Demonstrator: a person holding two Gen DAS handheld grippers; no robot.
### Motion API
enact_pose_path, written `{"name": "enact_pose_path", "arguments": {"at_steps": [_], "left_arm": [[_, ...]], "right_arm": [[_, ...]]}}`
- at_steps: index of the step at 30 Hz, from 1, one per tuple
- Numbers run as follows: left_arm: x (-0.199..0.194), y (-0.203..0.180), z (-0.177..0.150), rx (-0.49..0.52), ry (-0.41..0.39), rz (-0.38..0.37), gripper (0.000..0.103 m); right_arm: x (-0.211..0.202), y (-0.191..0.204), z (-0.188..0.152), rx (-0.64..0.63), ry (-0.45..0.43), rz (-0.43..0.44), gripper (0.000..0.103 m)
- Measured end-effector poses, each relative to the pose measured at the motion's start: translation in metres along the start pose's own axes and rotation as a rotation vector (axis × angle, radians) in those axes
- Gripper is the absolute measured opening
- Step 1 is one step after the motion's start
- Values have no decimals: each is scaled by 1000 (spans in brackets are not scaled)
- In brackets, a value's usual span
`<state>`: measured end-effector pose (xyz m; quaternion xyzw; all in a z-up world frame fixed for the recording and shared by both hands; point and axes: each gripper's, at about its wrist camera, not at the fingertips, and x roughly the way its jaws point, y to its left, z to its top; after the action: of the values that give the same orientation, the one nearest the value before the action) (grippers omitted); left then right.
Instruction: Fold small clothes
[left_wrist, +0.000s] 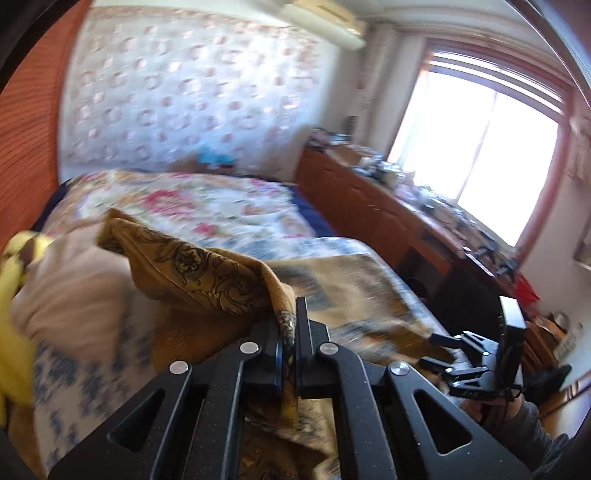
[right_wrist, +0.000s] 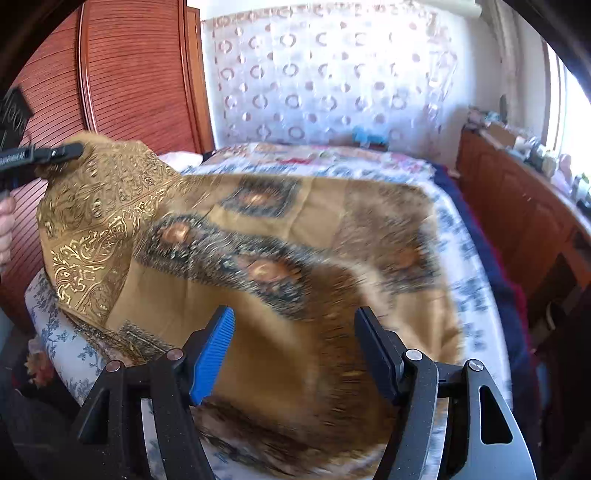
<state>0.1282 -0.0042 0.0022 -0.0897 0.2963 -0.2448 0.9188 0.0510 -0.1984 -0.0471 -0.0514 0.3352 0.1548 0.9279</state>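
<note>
A brown and gold patterned scarf (right_wrist: 295, 258) lies spread on the bed. My left gripper (left_wrist: 290, 332) is shut on one corner of the scarf (left_wrist: 207, 266) and lifts it above the bed; it also shows in the right wrist view (right_wrist: 66, 151) at the upper left, holding the raised corner. My right gripper (right_wrist: 295, 339) is open, its jaws wide apart, just above the near edge of the scarf with nothing between them. It shows in the left wrist view (left_wrist: 443, 350) at the lower right.
The bed (right_wrist: 461, 236) has a blue and white floral cover. A wooden wardrobe (right_wrist: 129, 74) stands on the left. A cluttered wooden dresser (left_wrist: 369, 192) runs along the right below a bright window (left_wrist: 480, 140). Yellow cloth (left_wrist: 14, 295) lies at the far left.
</note>
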Motion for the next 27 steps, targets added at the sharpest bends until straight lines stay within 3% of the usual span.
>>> {"name": "enact_pose_path", "arguments": {"at_steps": [8, 13, 16, 17, 20, 22, 24, 27], "left_arm": [[37, -88, 30, 157, 43, -158, 5], [49, -125, 31, 218, 78, -206, 5], [62, -131, 25, 232, 120, -189, 6], [67, -131, 24, 236, 134, -185, 10], [72, -128, 20, 238, 145, -185, 44], [71, -129, 18, 241, 150, -186, 47], [63, -126, 18, 241, 138, -173, 61], [50, -115, 13, 232, 102, -148, 72]], "right_arm": [[-40, -33, -4, 61, -66, -86, 70], [-57, -48, -12, 104, -86, -107, 69], [-57, -51, -17, 119, -76, -103, 69], [-57, -50, -18, 119, -73, -102, 69], [-54, -48, -18, 112, -67, -96, 69], [-56, -50, -15, 112, -68, -87, 69], [-57, -48, -13, 109, -66, -77, 69], [-55, -46, -8, 92, -67, -59, 69]]}}
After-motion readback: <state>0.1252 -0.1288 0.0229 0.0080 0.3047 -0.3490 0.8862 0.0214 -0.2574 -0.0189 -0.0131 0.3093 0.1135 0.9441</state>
